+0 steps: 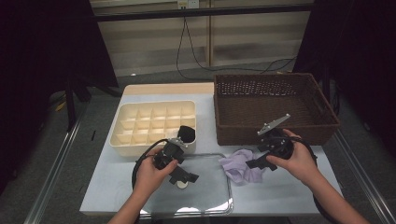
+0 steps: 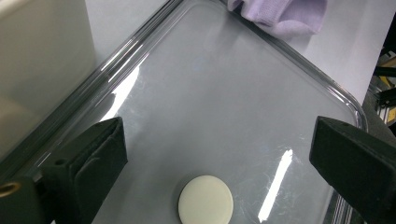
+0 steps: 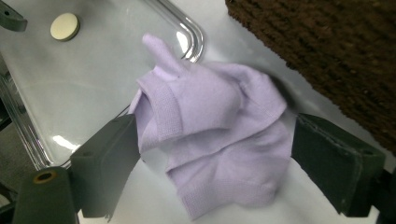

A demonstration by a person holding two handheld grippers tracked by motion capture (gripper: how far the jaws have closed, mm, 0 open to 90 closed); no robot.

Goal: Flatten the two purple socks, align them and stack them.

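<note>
Crowding the sock point(image 3: 219, 140): basket point(image 3: 327, 51) and tray point(image 3: 187, 28).

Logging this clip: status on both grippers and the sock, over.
Right gripper open, jaws either side of the purple sock, not clamped. Left gripper open over tray, white disc between jaws. Nothing blocking.

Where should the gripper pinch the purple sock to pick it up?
Probably the bunched middle of the purple sock, coming straight down from above. It lies crumpled and soft on the table, one end lapping the clear tray's rim, and its folds stand highest there. The right gripper already has open jaws on either side of it.
</note>
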